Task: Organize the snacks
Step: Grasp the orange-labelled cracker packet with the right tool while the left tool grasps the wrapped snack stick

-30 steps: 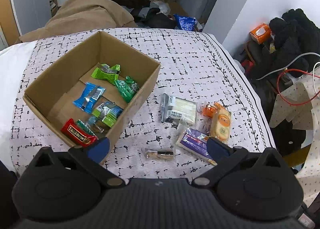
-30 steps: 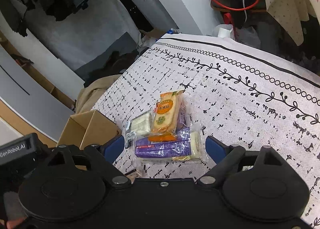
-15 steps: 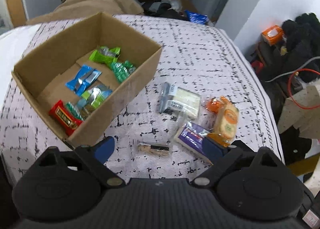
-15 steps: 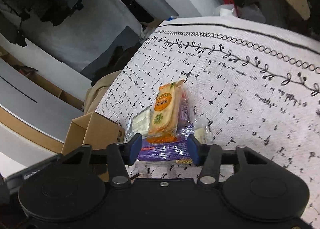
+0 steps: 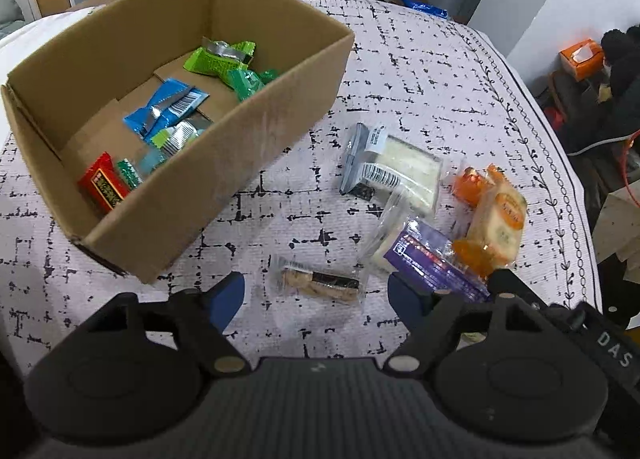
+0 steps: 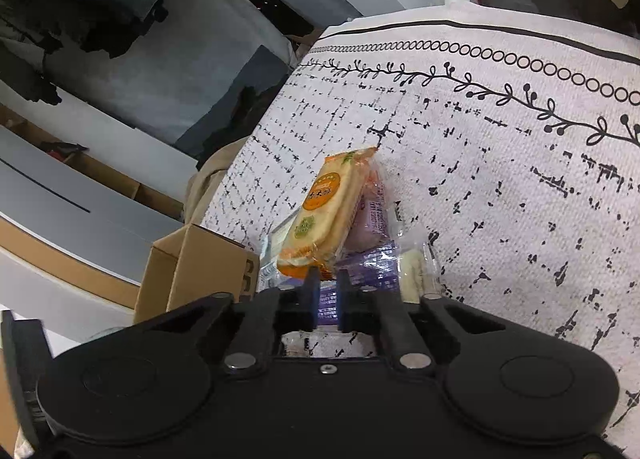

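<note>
Snacks: orange cracker pack [image 6: 325, 215] pinched at its near end by right gripper [image 6: 328, 291], fingers clenched, tilted up off patterned cloth [image 6: 500, 187]. Left gripper [image 5: 316, 293] hovering low, fingers spread wide around small brown bar [image 5: 320, 283], beside cardboard box [image 5: 224, 175].

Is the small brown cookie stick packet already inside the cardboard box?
No: in the left wrist view the cookie stick packet lies on the patterned cloth, outside the cardboard box, between the open left gripper fingers.
</note>
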